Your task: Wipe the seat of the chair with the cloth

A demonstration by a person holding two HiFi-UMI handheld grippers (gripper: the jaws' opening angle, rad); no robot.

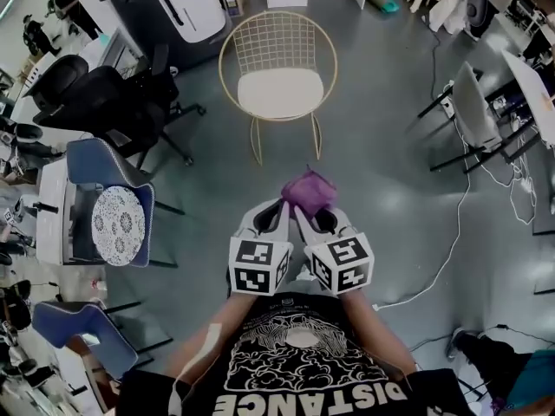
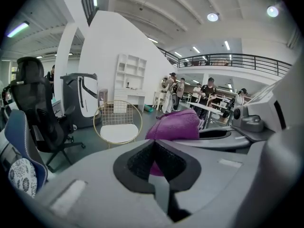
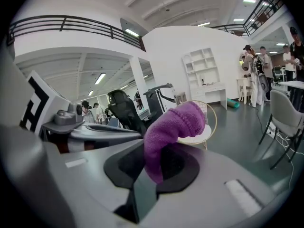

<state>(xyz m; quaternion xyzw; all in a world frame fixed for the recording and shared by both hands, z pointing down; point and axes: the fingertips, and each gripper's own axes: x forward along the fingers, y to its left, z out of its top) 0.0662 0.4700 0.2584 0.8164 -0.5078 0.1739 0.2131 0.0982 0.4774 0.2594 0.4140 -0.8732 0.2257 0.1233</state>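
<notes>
Here the right tool (image 3: 156, 171) pinches the purple cloth (image 3: 173, 127). The left tool (image 2: 154, 161), just beside it, is pressed together with a bit of cloth showing between its pads. The chair (image 1: 277, 59) stands far ahead, well apart, its seat (image 1: 279, 92) white.

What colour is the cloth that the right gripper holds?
Purple. The cloth shows best in the right gripper view.

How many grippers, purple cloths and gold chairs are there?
grippers: 2 (left gripper, right gripper)
cloth: 1
gold chair: 1
total: 4
</notes>
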